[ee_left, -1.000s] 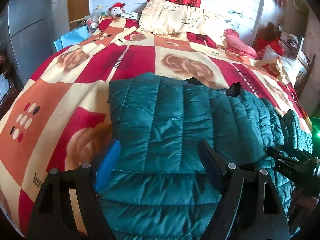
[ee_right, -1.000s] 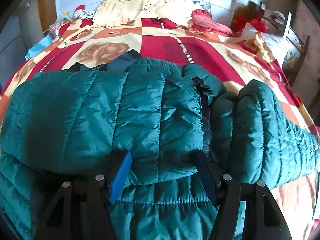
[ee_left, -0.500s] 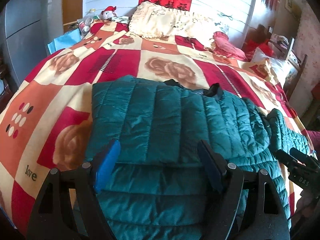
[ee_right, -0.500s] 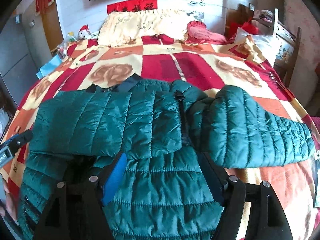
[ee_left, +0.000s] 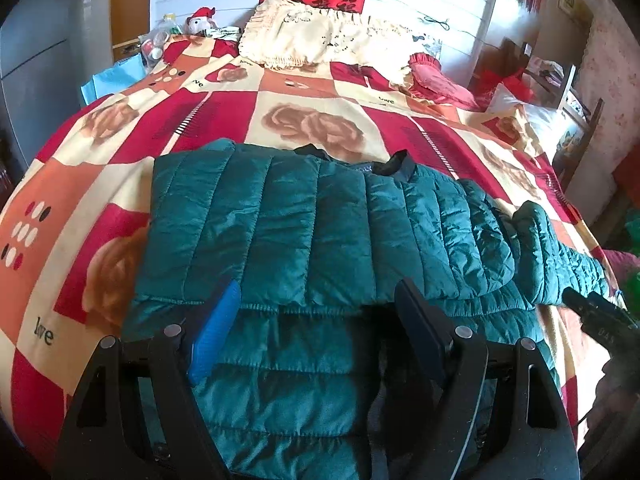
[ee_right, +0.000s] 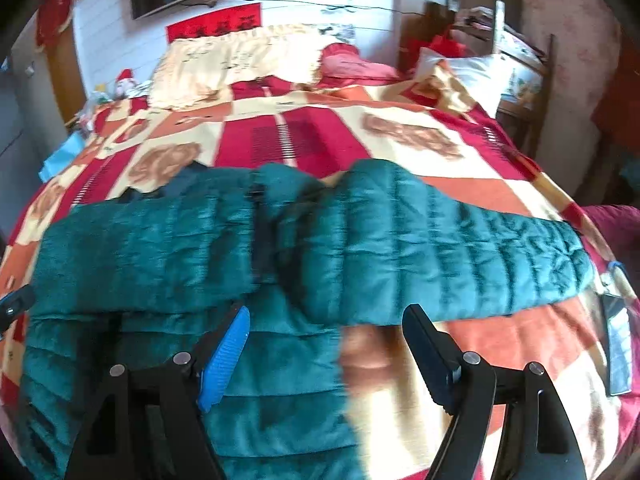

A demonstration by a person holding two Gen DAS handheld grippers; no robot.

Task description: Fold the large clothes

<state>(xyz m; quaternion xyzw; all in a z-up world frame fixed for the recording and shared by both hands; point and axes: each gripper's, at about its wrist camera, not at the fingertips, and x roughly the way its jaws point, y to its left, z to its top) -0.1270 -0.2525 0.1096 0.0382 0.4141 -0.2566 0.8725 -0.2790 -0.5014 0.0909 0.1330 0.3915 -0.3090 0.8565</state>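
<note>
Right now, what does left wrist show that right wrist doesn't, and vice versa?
Only the left wrist view: the left gripper open over the jacket's folded-in side, the jacket's dark collar sharp, and the right gripper's black body at the right edge.

Only the right wrist view: the right gripper, jaws opening with nothing between them, the whole outstretched sleeve, and a dark flat object on the bed's right side; what it is I cannot tell.

Both: the teal quilted jacket, the patchwork bedspread and the cream pillow.

A bed (ee_left: pixel 120 152) in a red patchwork cover bears a green quilted jacket (ee_left: pixel 320 220) and cream pillows (ee_left: pixel 320 44).
</note>
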